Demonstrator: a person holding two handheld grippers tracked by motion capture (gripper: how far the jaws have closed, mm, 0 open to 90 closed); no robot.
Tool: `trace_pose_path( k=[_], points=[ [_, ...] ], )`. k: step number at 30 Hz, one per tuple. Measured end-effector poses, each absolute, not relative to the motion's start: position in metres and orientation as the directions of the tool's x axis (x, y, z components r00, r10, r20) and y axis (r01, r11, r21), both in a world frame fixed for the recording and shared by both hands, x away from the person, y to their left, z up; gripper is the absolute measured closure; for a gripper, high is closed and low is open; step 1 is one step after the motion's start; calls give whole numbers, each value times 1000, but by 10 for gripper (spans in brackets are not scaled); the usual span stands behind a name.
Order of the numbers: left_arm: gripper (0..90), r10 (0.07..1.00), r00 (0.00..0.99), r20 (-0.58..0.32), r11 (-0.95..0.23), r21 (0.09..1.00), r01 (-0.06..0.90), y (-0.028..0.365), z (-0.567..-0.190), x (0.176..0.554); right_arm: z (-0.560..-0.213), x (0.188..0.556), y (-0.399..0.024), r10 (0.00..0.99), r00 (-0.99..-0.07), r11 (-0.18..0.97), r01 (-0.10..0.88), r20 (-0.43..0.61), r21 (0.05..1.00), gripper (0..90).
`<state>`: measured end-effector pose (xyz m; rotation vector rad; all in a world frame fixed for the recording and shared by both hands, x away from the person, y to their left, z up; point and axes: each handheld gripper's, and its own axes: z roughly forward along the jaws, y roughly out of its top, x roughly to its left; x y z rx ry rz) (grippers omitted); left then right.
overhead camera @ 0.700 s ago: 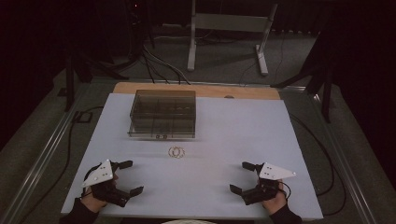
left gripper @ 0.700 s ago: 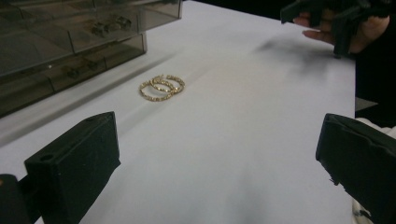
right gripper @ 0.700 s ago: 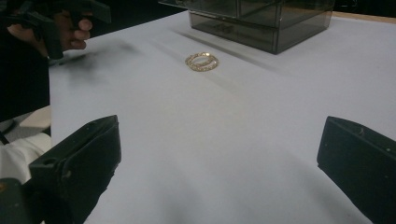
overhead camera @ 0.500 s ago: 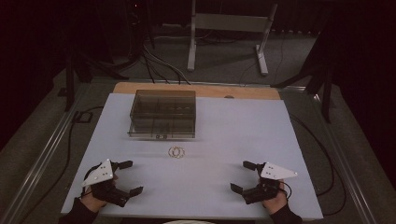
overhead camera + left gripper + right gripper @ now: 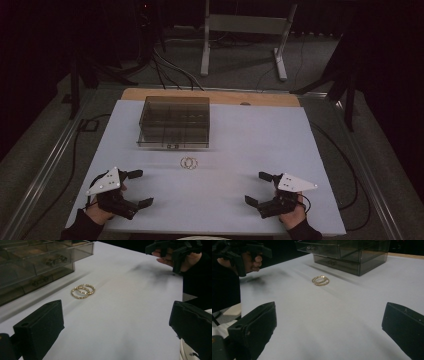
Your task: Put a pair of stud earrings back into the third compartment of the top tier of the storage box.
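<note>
On the white tabletop (image 5: 260, 145) your left gripper (image 5: 136, 189) and right gripper (image 5: 258, 188) wait with fingers spread and empty, so next reach for the rings (image 5: 189, 163).

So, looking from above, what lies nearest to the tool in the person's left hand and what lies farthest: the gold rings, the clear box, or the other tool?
From the left tool, in the high view:
1. The gold rings, just ahead and toward the table's middle.
2. The clear box, farther back, beyond the rings.
3. The right tool, across the table's near edge.
</note>
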<state>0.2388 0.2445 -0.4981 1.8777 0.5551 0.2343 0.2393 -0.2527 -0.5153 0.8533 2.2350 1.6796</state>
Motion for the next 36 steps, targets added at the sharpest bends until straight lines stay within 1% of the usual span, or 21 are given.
trace_pose_path(
  k=[10, 17, 21, 31, 33, 36],
  points=[
    [6, 458, 884, -94, -274, 931, 241, 234, -482, 247, -514, 239, -253, 572, -804, 176, 315, 163, 933, 0],
    [6, 437, 896, -80, -283, 933, 222, 219, -475, 253, -514, 239, -254, 586, -794, 169, 312, 159, 935, 0],
    [6, 433, 898, -84, -286, 931, 225, 212, -474, 255, -513, 239, -255, 589, -790, 155, 316, 169, 936, 0],
    [6, 425, 903, -70, -297, 931, 212, 189, -471, 263, -515, 240, -253, 580, -797, 164, 321, 172, 933, 0],
    [6, 424, 904, -57, -321, 924, 209, 181, -472, 266, -514, 239, -254, 580, -796, 166, 321, 171, 932, 0],
    [6, 424, 903, -64, -333, 917, 221, 176, -475, 268, -515, 240, -254, 579, -796, 162, 325, 177, 932, 0]
  ],
)
